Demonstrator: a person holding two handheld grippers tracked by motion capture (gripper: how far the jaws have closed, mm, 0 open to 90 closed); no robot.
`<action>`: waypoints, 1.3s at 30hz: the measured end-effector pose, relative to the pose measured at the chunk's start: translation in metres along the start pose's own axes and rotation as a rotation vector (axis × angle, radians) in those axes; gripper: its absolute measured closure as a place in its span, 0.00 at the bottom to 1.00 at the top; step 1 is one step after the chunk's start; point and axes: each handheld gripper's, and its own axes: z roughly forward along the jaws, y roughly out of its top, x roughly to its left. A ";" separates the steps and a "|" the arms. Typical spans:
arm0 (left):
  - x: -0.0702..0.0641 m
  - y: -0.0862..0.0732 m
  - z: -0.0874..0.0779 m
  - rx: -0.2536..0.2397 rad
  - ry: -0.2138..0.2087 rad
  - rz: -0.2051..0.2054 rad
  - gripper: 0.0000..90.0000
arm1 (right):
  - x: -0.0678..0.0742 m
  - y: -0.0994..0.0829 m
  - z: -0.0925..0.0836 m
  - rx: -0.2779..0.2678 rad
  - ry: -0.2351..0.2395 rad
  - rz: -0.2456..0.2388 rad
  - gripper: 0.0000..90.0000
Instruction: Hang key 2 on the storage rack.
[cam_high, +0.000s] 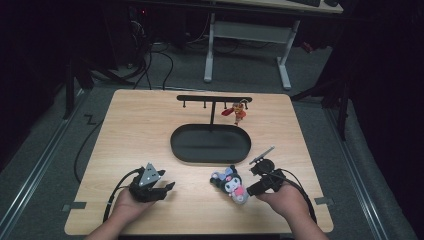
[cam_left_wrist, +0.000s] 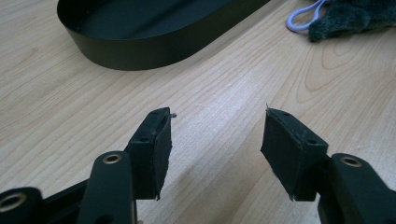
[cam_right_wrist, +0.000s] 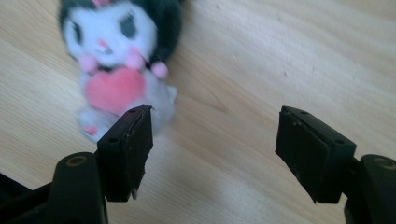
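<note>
A small plush toy (cam_high: 232, 183) with black ears, a white face and a pink heart lies on the wooden table near the front right; it fills the upper left of the right gripper view as the plush toy (cam_right_wrist: 116, 60). My right gripper (cam_high: 252, 186) is open just right of it, and the toy's feet sit by the left jaw. My left gripper (cam_high: 167, 189) rests open on the table at the front left with bare wood between its jaws (cam_left_wrist: 215, 149). A red and orange figure (cam_high: 238, 112) hangs from the black rack (cam_high: 214, 98).
A black oval tray (cam_high: 210, 144) forms the rack's base in the middle of the table, and its wall (cam_left_wrist: 140, 46) lies ahead of the left gripper. A white loop (cam_left_wrist: 303, 16) of the plush lies at upper right there. A desk frame stands beyond the table.
</note>
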 end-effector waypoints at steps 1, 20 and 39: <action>0.000 0.000 0.000 0.000 0.000 0.000 0.47 | 0.000 0.000 0.000 0.000 0.000 0.000 0.30; -0.003 -0.002 -0.004 0.009 0.010 0.020 0.46 | 0.038 0.019 0.017 0.009 0.072 -0.069 0.19; -0.006 -0.002 -0.001 0.023 -0.012 0.040 0.46 | 0.042 0.015 0.053 0.074 0.075 -0.108 0.38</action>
